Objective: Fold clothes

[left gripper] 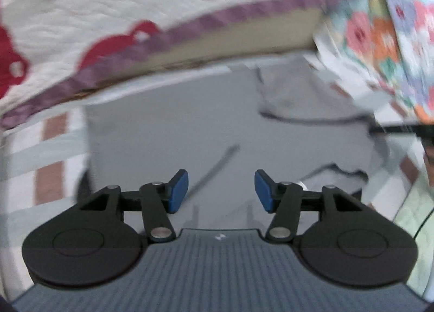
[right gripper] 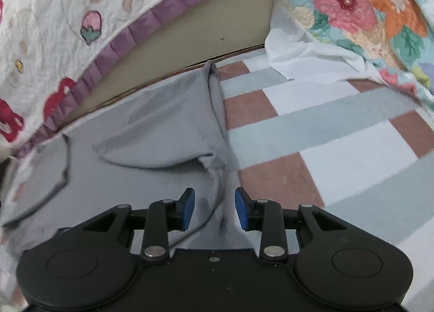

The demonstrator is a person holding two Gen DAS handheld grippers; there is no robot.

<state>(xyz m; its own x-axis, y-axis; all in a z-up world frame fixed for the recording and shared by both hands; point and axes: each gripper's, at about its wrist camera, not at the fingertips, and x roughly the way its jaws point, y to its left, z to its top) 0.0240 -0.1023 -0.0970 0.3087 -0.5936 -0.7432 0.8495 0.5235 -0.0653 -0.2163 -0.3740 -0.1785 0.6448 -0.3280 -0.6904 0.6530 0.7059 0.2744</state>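
The grey garment (right gripper: 152,127) lies spread on the checked sheet (right gripper: 312,132), its far edge against the quilt with the purple trim (right gripper: 114,51). My right gripper (right gripper: 214,208) hangs over the garment's near edge, jaws apart, a fold of cloth between them but not pinched. My left gripper (left gripper: 221,192) hovers above the garment (left gripper: 173,122), jaws wide, holding nothing.

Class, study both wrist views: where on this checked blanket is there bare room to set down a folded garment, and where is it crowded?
Free: the checked blanket right of the grey garment, up to the flowered quilt. A narrower bare strip lies left of the garment, below the white strawberry quilt. Crowded: the middle, where the garment spreads under both the left claw and right claw.
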